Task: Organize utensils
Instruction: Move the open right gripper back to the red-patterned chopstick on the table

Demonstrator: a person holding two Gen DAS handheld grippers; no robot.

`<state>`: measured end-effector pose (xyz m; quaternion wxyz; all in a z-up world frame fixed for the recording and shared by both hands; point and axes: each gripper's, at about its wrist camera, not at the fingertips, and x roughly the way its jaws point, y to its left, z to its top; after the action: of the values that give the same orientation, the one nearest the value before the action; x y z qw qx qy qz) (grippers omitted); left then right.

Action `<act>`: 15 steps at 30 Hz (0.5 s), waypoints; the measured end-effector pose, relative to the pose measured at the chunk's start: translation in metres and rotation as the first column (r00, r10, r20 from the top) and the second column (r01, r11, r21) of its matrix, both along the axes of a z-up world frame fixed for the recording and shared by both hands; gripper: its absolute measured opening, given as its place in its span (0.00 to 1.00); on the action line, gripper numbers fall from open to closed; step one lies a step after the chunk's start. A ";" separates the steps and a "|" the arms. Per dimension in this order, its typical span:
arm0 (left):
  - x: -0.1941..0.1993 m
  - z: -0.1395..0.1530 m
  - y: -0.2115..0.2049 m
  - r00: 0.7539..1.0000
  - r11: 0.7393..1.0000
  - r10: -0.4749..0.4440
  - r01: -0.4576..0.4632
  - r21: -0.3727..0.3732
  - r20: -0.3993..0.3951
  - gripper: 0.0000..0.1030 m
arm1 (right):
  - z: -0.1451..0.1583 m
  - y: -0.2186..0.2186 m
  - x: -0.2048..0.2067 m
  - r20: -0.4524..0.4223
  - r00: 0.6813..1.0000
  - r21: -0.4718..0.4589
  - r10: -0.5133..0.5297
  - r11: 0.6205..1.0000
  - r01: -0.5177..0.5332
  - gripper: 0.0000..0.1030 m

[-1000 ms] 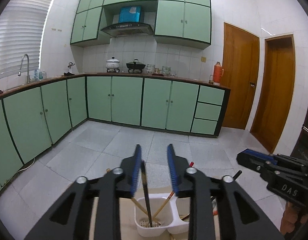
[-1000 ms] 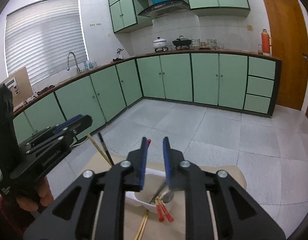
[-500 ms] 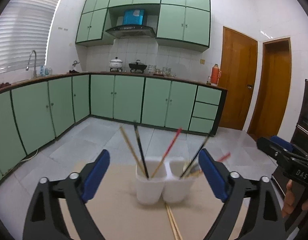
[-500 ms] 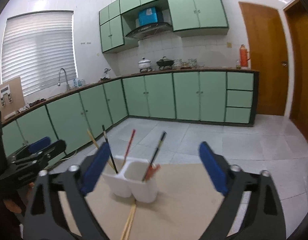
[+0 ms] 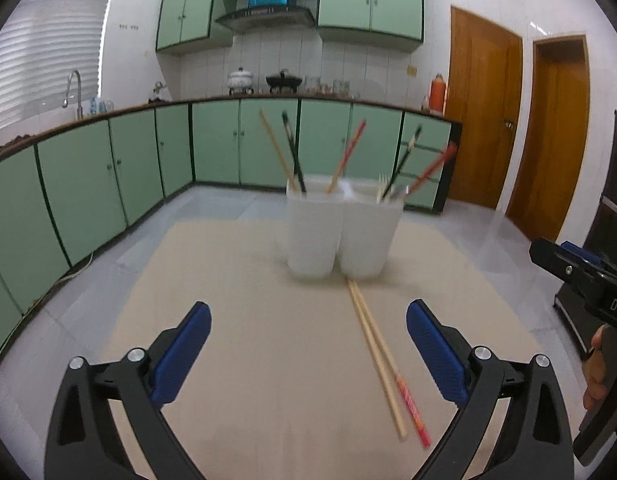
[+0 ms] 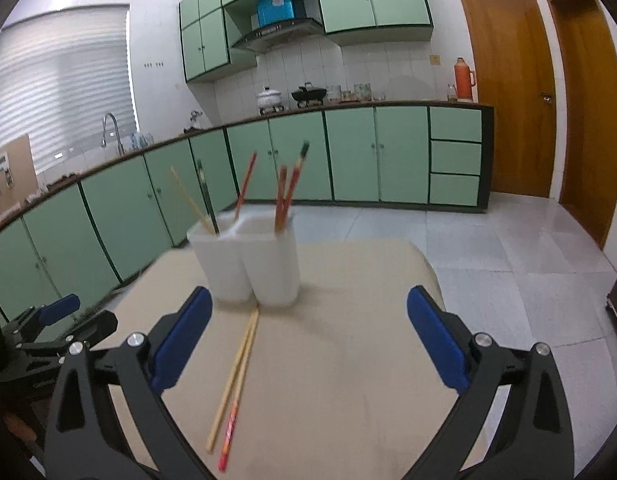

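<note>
Left wrist view shows my left tongs point(image 5: 308, 354) spread wide with nothing between them, hanging over the tan desk point(image 5: 236, 288); their jaws have just been opening. My right tongs point(image 6: 310, 336) are the same: wide apart, empty, freshly opened, and they also show at the right edge of the left view, gripped by my hand point(image 5: 598, 372).

Ahead of both stands the white holder point(image 5: 342, 232), a two-cup caddy set upright toward the far end of the desk. Its left cup holds a pale wooden chopstick, a dark one and a red-tipped one, all leaning. Its right cup holds more sticks, one dark and one red, and what looks like a small fork point(image 5: 383, 184), though blur makes that hard to be sure of.

So I judge most of the sorting done: the sticks in the cups are in place. What is left lies flat on the desk: a pale wooden chopstick point(image 5: 374, 356) and a red-ended one point(image 5: 410, 408) side by side, one end close to the holder's base and the other running back toward me. In the left view they lie nearer my right-hand jaw; in the right view they point(image 6: 234, 380) sit nearer the left-hand jaw, so they are between my two tools. Neither pair of tongs touches them yet.
</note>
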<state>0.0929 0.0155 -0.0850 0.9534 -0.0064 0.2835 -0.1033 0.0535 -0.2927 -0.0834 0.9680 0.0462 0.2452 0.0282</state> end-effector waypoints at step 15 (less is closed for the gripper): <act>-0.045 -0.055 0.011 0.994 0.999 0.013 -0.009 0.038 -0.109 0.93 | -0.063 0.036 -0.039 -0.122 0.992 -0.015 0.015 1.000 -0.017 0.76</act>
<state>0.0478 0.0264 -0.1402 0.9369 0.0044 0.3371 -0.0921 0.0142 -0.2567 -0.1463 0.9513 0.0382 0.3043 0.0312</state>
